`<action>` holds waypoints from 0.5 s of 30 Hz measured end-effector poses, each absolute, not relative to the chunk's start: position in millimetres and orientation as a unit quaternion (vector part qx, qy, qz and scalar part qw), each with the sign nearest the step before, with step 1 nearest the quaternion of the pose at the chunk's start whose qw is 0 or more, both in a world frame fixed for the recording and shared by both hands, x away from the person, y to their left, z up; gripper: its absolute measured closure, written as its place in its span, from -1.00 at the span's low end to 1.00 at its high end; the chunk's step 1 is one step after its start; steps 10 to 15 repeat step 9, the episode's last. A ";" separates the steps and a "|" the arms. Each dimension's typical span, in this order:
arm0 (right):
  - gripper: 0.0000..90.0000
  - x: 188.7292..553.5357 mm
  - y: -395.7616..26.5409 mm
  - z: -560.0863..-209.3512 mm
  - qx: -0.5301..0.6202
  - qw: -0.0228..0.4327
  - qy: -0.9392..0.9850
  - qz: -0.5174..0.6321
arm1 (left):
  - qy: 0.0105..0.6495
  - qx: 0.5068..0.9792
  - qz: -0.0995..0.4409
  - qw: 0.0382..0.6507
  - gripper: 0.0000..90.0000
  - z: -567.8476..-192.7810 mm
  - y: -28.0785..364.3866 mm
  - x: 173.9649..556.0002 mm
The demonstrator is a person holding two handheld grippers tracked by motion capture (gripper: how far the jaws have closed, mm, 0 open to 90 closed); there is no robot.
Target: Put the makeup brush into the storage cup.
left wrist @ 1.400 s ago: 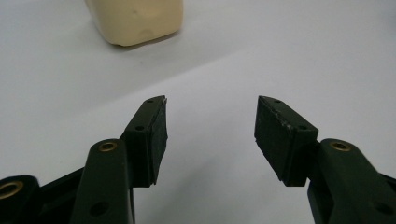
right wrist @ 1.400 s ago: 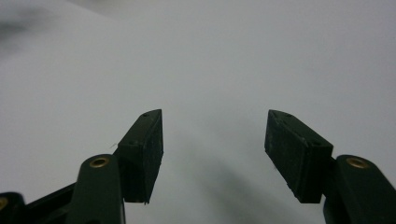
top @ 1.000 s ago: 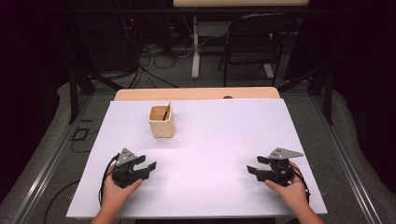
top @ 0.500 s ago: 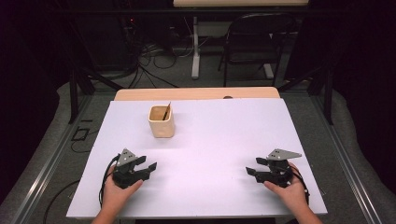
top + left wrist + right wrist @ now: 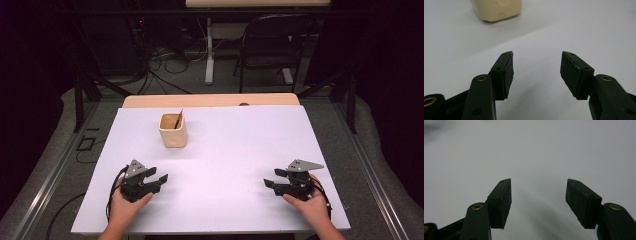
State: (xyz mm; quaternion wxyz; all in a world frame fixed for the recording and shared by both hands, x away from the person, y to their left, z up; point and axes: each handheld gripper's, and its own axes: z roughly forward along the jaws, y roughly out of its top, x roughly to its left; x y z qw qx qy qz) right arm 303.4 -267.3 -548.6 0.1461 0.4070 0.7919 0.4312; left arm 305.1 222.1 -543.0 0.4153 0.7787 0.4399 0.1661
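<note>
A cream square cup (image 5: 173, 130) with a dark stick leaning inside stands on the white table (image 5: 235, 145), left of centre toward the back. Its lower part shows at the top of the left gripper view as the cup (image 5: 496, 9). My left gripper (image 5: 159, 179) rests near the front left edge, held by a hand, jaws open and pointing right with nothing between them (image 5: 537, 67). My right gripper (image 5: 272, 178) rests near the front right, jaws open and pointing left over bare table (image 5: 539, 195).
Beyond the table's wooden far strip (image 5: 210, 100) are a black chair (image 5: 272, 45), a desk leg and loose cables on the floor. Dark frame posts stand at both sides.
</note>
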 end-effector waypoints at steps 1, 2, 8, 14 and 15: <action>-0.17 303.8 -266.9 -549.5 0.406 0.147 0.789 0.436 | 0.440 0.779 0.166 0.415 -0.02 -543.0 222.1 305.1; -0.17 303.8 -267.0 -549.7 0.406 0.148 0.788 0.437 | 0.440 0.779 0.166 0.415 -0.02 -543.0 222.1 305.1; -0.17 303.4 -267.1 -549.7 0.408 0.146 0.789 0.435 | 0.445 0.777 0.164 0.414 -0.03 -544.0 222.3 306.5; -0.17 303.4 -267.1 -549.7 0.408 0.146 0.789 0.435 | 0.445 0.777 0.164 0.414 -0.03 -544.0 222.3 306.5; -0.17 303.4 -267.1 -549.7 0.408 0.146 0.789 0.435 | 0.445 0.777 0.164 0.414 -0.03 -544.0 222.3 306.5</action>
